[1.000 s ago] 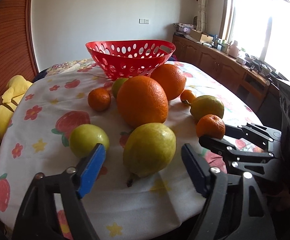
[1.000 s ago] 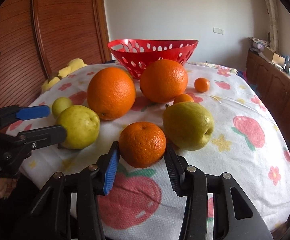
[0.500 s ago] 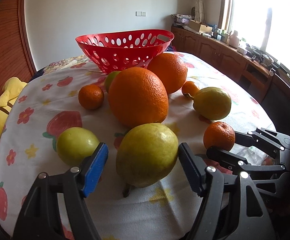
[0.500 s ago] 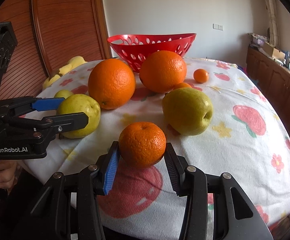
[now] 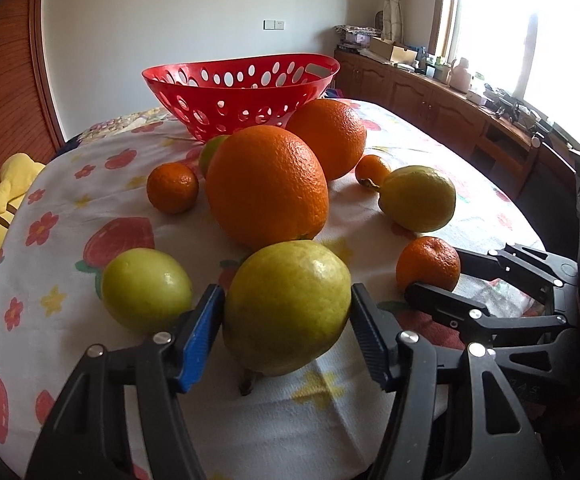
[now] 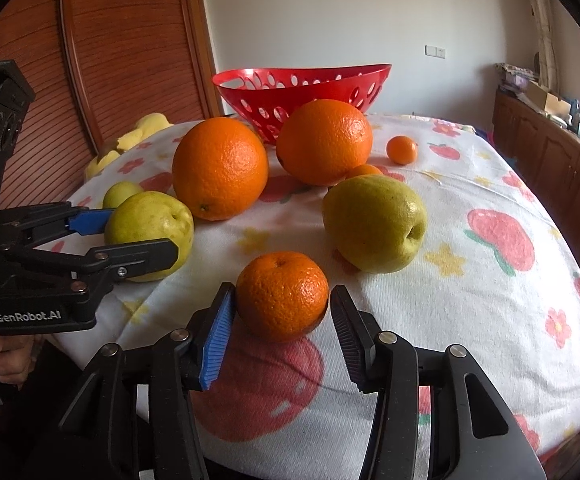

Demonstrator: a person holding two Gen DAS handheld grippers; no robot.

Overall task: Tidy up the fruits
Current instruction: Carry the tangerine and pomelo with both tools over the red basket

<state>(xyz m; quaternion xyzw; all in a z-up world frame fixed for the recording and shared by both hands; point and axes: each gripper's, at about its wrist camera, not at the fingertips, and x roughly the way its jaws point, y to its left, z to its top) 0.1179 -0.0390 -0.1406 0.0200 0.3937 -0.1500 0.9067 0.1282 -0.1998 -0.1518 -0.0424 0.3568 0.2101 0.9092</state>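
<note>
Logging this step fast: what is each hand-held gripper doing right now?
Left hand-held gripper: shut on the pear, pads against both its sides.
Right hand-held gripper: open around the tangerine, small gaps at both pads.

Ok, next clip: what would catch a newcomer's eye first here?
Probably the two big oranges in the middle of the flowered tablecloth, with the red perforated basket right behind them. Then the near edge: the left gripper brackets a yellow-green pear, and the right gripper brackets a small mandarin, both fruits still resting on the cloth.
</note>
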